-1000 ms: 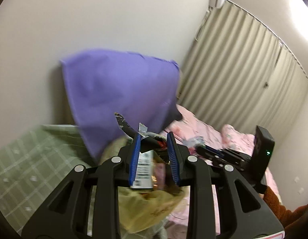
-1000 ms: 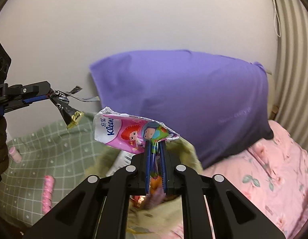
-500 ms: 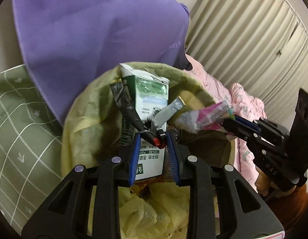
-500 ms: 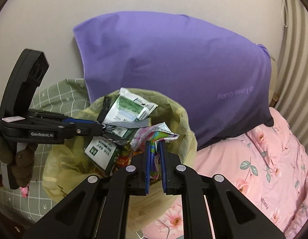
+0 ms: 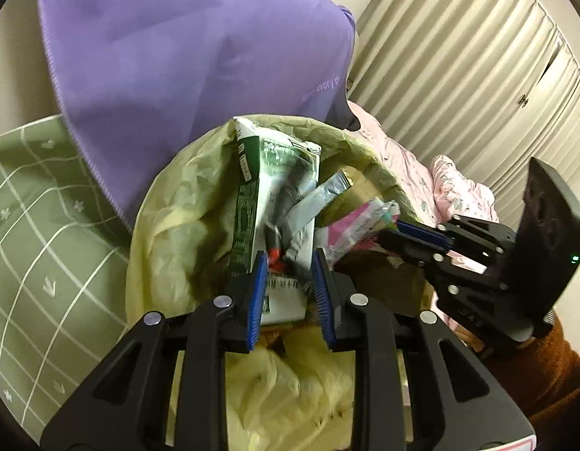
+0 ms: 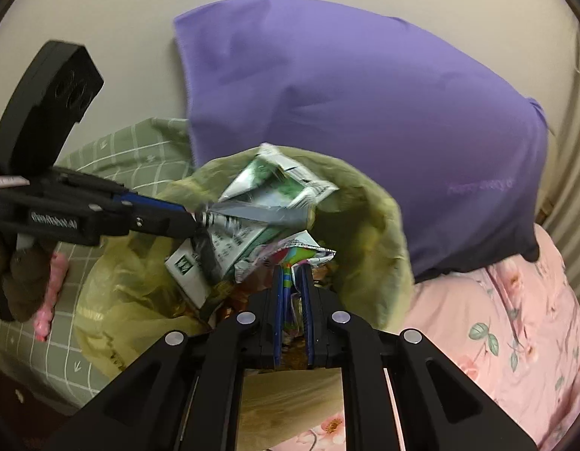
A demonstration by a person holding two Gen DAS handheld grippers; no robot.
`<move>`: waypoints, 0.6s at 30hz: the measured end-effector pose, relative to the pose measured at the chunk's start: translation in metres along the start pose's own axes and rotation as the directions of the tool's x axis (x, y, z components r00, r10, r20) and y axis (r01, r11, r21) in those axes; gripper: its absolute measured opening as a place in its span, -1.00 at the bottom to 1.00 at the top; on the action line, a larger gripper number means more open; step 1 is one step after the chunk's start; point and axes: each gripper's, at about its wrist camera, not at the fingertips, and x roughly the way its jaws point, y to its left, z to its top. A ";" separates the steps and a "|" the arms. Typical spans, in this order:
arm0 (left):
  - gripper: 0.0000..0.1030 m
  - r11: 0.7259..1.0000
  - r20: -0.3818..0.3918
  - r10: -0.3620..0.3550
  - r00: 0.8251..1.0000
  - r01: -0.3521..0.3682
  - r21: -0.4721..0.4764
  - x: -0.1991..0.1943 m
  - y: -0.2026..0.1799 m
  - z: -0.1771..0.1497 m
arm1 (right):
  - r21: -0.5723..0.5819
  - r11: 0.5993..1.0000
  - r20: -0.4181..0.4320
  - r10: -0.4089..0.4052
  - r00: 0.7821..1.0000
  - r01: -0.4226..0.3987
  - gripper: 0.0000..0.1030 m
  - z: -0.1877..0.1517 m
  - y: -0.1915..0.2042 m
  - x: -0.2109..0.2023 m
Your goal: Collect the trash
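A yellow trash bag stands open on the bed, also in the right wrist view. A green and white carton sticks up inside it. My left gripper hangs over the bag mouth, jaws parted; a dark and silver wrapper lies loose between and beyond them, blurred. In the right wrist view the left gripper meets that wrapper. My right gripper is shut on a pink tissue packet over the bag; it reaches in from the right in the left wrist view.
A purple pillow leans on the wall behind the bag. A green checked sheet lies left, with a pink object on it. A pink floral quilt lies right. Curtains hang at back right.
Both grippers have come down over the bag mouth. The left jaws have opened slightly and the wrapper slips from them. The right gripper has lowered the tissue packet into the bag.
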 end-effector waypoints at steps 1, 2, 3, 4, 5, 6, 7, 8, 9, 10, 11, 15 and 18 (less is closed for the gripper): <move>-0.54 1.000 -0.004 0.003 1.000 -0.003 0.001 -0.002 -0.001 0.000 | -0.009 1.000 -0.007 -0.003 1.000 0.003 -0.80 0.000 0.002 0.001; -0.54 1.000 -0.009 0.011 1.000 -0.011 0.004 -0.002 0.000 -0.001 | -0.012 1.000 -0.012 -0.005 1.000 0.004 -0.80 -0.001 0.002 0.002; -0.54 1.000 -0.015 0.028 0.999 -0.028 0.010 0.000 0.001 -0.002 | -0.009 1.000 -0.022 -0.006 1.000 0.006 -0.80 -0.002 0.001 0.005; -0.54 0.999 -0.016 0.038 0.999 -0.037 0.012 0.001 0.002 -0.003 | -0.005 1.000 -0.027 -0.006 1.000 0.006 -0.80 -0.001 0.000 0.006; -0.54 0.999 -0.015 0.045 0.999 -0.045 0.009 0.002 0.003 -0.003 | 0.000 1.000 -0.031 -0.006 1.000 0.006 -0.80 -0.001 -0.001 0.008; -0.54 0.999 -0.009 0.046 0.999 -0.046 -0.002 0.001 0.006 -0.004 | 0.008 1.000 -0.032 -0.004 0.999 0.004 -0.79 -0.001 -0.003 0.008; -0.54 0.999 0.006 0.036 0.999 -0.035 -0.021 -0.001 0.008 -0.004 | 0.017 1.000 -0.033 0.003 0.999 -0.003 -0.78 -0.001 -0.004 0.009; -0.48 0.999 0.020 0.025 0.999 -0.024 -0.034 -0.003 0.010 -0.005 | 0.023 1.000 -0.032 0.010 0.999 -0.009 -0.78 -0.002 -0.005 0.009; -0.32 0.999 0.041 0.013 0.999 -0.011 -0.049 -0.007 0.012 -0.007 | 0.025 1.000 -0.034 0.010 0.999 -0.009 -0.71 -0.003 -0.006 0.009; -0.23 0.998 0.064 0.010 0.998 -0.006 -0.062 -0.012 0.014 -0.010 | 0.025 1.000 -0.035 0.007 0.999 -0.006 -0.49 -0.004 -0.005 0.010; -0.14 0.997 0.082 0.015 0.996 -0.009 -0.071 -0.018 0.015 -0.011 | 0.025 1.000 -0.035 0.010 0.999 -0.009 -0.35 -0.005 -0.005 0.010; 0.06 0.991 0.168 0.115 0.979 -0.102 -0.084 -0.051 0.013 -0.025 | 0.012 1.000 -0.034 -0.005 0.999 0.006 -0.24 -0.007 0.004 0.007; 0.14 0.976 0.213 0.205 0.955 -0.183 -0.117 -0.071 0.014 -0.038 | 0.008 1.000 -0.034 -0.019 0.999 0.020 -0.21 -0.005 0.009 0.005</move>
